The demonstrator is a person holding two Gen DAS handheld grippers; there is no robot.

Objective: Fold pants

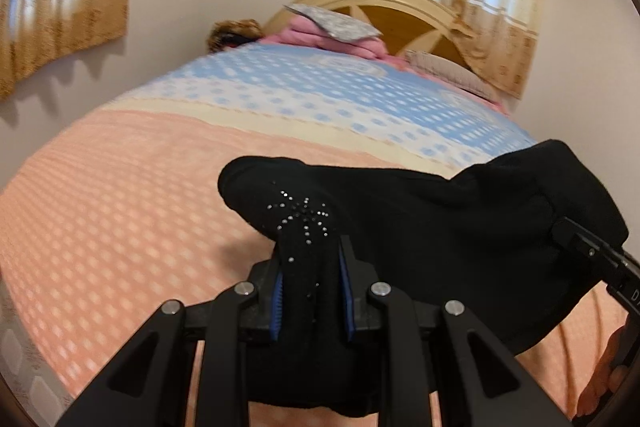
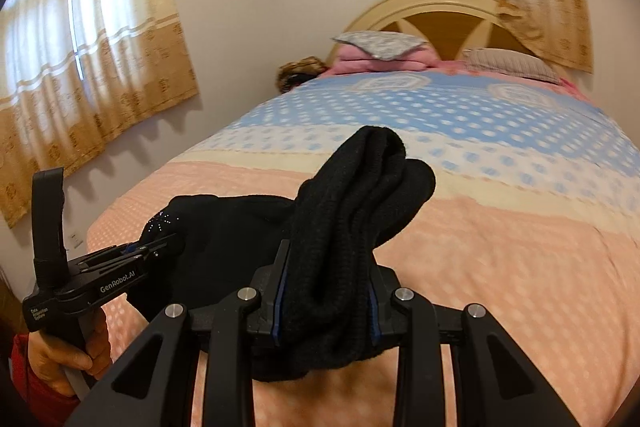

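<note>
Black pants (image 1: 420, 227) with a sparkly rhinestone star hang in the air above the bed, stretched between both grippers. My left gripper (image 1: 310, 267) is shut on the pants at the star-decorated part. My right gripper (image 2: 326, 275) is shut on a thick bunched fold of the pants (image 2: 360, 203), which sticks up past the fingers. In the right wrist view the left gripper (image 2: 156, 251) shows at the left, gripping the fabric. In the left wrist view the right gripper (image 1: 568, 231) shows at the right edge.
The bed (image 1: 120, 207) has a peach, cream and blue dotted bedspread. Pink blankets and a grey pillow (image 2: 380, 51) lie by the curved headboard (image 2: 440, 11). Curtained windows (image 2: 80, 59) are on the walls. A second pillow (image 2: 512, 63) lies at the right.
</note>
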